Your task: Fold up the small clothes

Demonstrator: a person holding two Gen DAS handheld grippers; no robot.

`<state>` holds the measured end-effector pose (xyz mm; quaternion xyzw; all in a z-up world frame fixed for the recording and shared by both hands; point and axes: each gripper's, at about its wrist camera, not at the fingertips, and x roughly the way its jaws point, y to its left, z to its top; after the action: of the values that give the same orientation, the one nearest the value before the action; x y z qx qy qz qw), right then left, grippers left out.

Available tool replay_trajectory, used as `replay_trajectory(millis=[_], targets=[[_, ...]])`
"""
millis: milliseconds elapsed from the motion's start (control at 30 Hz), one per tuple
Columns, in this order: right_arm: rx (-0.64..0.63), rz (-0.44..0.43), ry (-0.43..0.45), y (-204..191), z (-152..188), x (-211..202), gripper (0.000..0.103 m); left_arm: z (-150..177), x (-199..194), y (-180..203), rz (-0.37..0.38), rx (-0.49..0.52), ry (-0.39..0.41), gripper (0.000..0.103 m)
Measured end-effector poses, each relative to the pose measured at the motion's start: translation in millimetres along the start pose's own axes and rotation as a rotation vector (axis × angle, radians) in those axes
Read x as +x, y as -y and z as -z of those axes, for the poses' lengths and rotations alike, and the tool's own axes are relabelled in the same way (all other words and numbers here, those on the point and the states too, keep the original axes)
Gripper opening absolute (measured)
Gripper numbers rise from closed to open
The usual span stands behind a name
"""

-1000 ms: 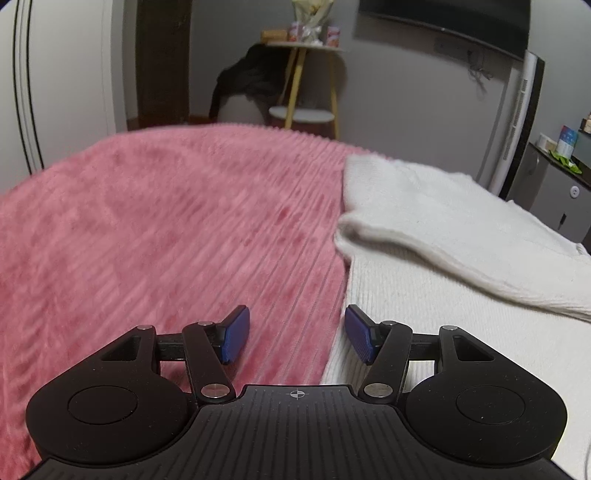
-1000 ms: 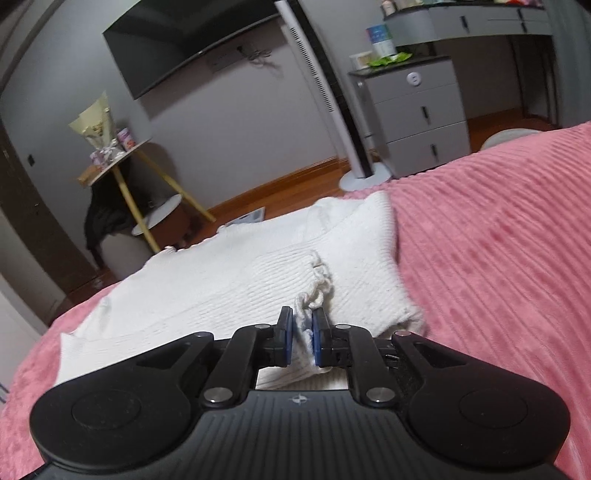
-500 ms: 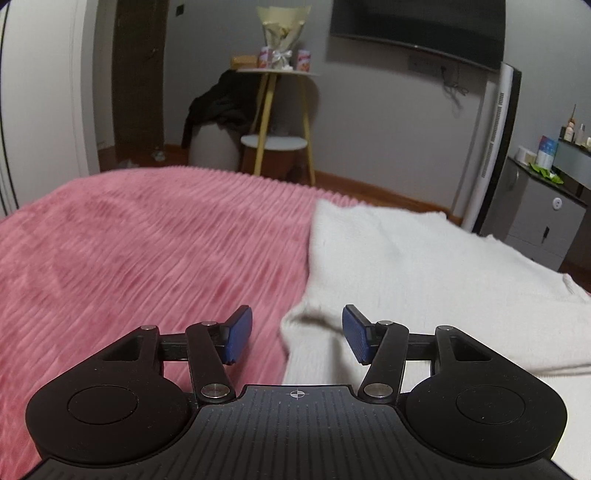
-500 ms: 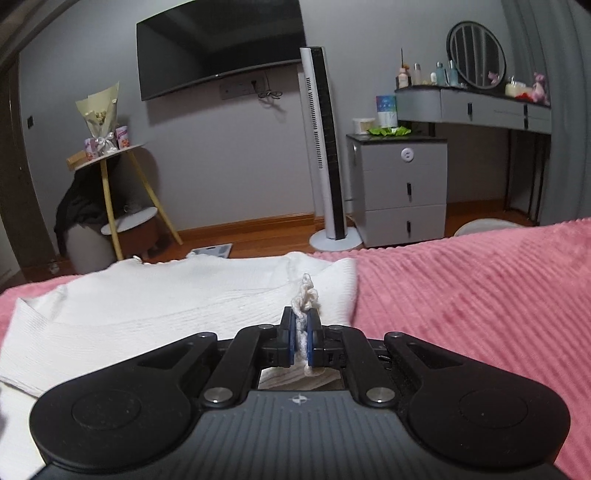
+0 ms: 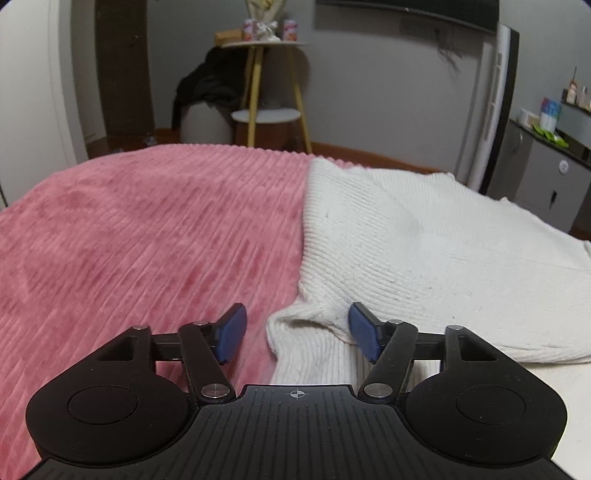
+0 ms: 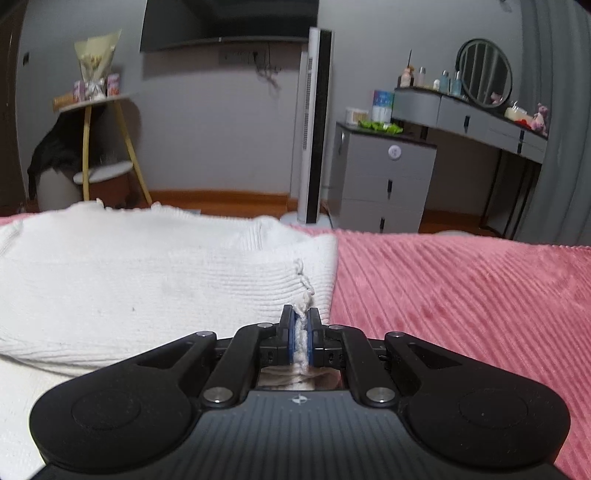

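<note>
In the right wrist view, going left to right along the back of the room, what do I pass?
Yellow-legged side table → wall-mounted TV → white tower fan → grey drawer cabinet → round mirror on the dressing table.

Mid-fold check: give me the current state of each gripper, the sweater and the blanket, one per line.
Right gripper: shut on the white sweater's frilled edge.
Left gripper: jaws opening, a fold of sweater edge between them, pads not pressing it.
White sweater: lying on the bed, partly folded, one layer over another.
Pink blanket: spread flat under the sweater.
</note>
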<state>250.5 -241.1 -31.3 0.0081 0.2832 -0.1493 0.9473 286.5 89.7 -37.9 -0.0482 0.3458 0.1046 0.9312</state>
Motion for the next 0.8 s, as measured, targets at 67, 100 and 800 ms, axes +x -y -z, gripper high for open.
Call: replay_trajectory(millis=[67, 100, 800], targets=[[0.020, -0.002, 0.003, 5.2, -1.9, -4.0, 0.010, -7.6, -7.3, -3.5, 0.007, -0.025, -0.025, 0.069], [0.041, -0.016, 0.009, 10.9, -2.6, -8.4, 0.017, -9.7, -14.8, -6.3, 0.022, -0.044, -0.020, 0.069], [0.156, -0.096, -0.138, 43.9, 10.8, -69.9, 0.024, 33.8, -76.5, -4.8, 0.060, 0.094, -0.103, 0.090]])
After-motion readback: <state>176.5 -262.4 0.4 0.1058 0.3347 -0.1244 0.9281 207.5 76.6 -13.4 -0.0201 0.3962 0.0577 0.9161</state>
